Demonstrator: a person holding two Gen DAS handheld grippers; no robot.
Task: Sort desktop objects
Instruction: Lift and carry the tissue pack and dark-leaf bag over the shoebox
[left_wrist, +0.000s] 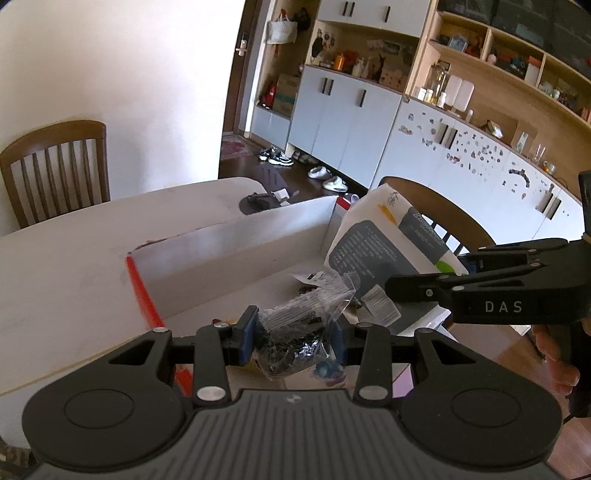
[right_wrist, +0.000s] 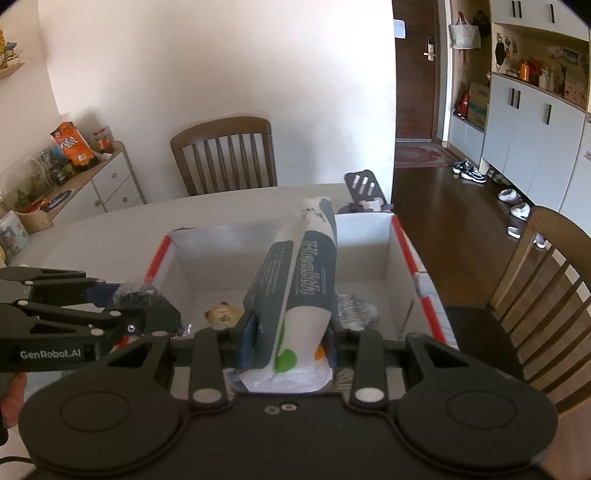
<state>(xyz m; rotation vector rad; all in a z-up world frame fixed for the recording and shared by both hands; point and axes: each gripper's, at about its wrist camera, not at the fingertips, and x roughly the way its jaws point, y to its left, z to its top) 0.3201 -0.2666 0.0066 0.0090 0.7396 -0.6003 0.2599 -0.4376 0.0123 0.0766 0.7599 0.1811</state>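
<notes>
over the box (right_wrist: 369, 236) | left claw (left_wrist: 293, 334) grips clear bag (left_wrist: 295, 332), contents unclear | right claw (right_wrist: 288, 339) grips pack (right_wrist: 299, 295)

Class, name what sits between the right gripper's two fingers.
The white and grey Health pack, pinched upright above the box, seen in the right wrist view.

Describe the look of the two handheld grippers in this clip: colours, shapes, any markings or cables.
Both are matte black plastic with linkage arms joined by silver rivets, two round discs on a ribbed grey body, and blue pads on the fingers. The left gripper reads "GenRobot.AI" on its side; the right gripper reads "DAS". A thin dark cable trails below the right one. No sleeves show.
</notes>
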